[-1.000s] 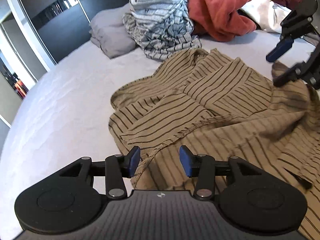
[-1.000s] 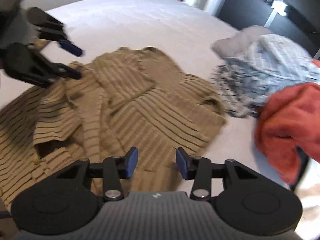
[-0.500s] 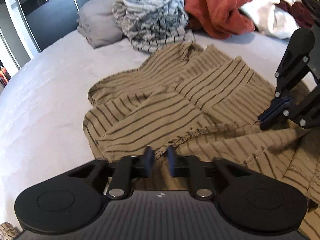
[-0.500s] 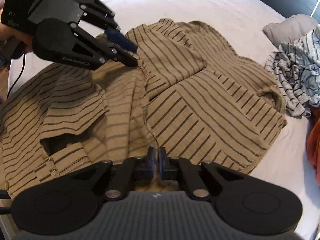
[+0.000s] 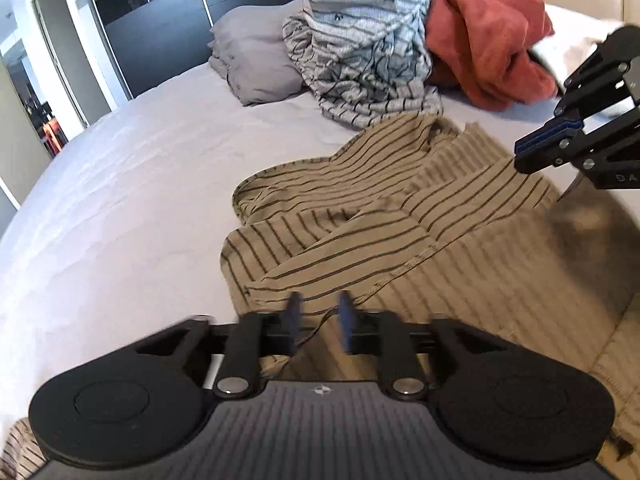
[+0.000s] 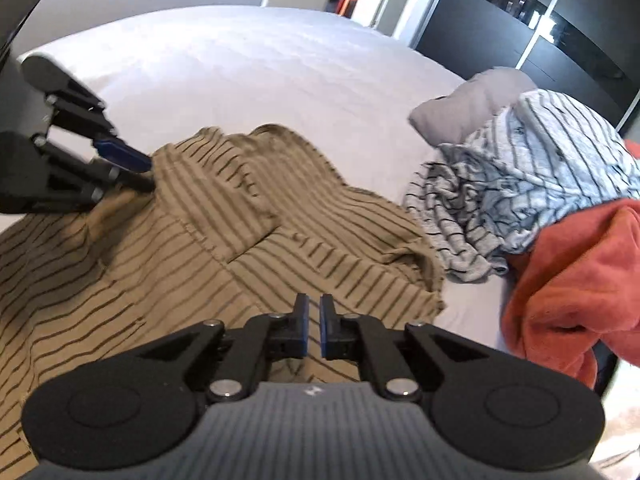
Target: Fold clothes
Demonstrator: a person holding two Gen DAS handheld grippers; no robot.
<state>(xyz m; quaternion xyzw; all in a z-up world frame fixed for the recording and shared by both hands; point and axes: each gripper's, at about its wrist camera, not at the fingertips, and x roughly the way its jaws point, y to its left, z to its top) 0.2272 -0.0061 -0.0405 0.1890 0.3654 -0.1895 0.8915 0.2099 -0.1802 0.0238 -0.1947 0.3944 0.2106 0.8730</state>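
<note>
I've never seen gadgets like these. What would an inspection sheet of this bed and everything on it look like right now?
Surface: pale bed sheet, lightly wrinkled.
Job's things: tan striped garment, crumpled, not yet folded.
Clutter: heap of grey striped clothes, red garment and grey folded item at the far side.
Grippers: left gripper, fingers parted, have just been opening, over the tan garment's edge, no grip visible; right gripper, nearly shut, a thin gap showing, nothing visibly pinched.
Cables: nothing seen.
Surroundings: dark glossy wardrobe doors, doorway beyond the bed.
</note>
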